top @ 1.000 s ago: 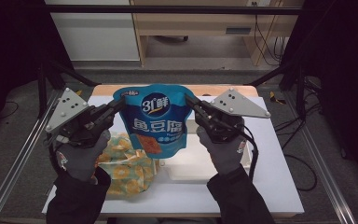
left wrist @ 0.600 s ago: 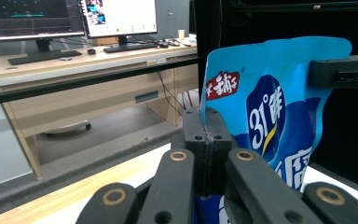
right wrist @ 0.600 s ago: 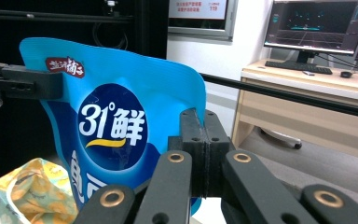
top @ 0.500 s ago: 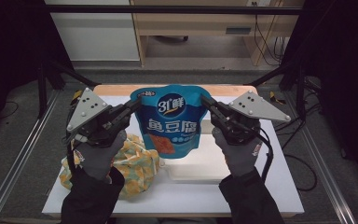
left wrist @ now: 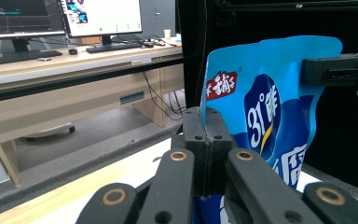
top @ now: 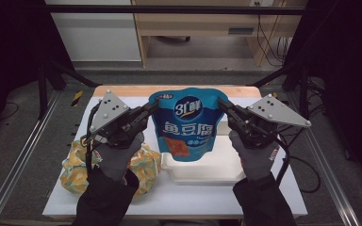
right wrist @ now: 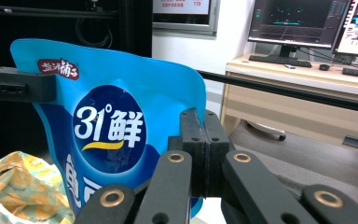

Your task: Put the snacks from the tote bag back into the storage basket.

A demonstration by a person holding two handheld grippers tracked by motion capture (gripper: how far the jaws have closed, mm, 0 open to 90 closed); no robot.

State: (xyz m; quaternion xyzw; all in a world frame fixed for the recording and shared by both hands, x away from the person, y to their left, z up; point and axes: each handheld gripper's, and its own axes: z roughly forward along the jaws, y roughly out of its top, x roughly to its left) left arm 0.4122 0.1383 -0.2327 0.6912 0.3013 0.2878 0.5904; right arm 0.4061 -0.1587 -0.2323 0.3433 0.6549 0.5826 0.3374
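Yellow patterned bag [top: 78,172] lying left on white table [top: 179,197], white tray [top: 207,167] beside it

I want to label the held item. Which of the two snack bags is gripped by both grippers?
The blue bag, held upright by its top corners; the yellow bag lies on the table.

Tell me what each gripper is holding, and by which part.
Both hold one blue snack pouch upright: the left gripper is shut on its upper left edge, the right gripper on its upper right edge.
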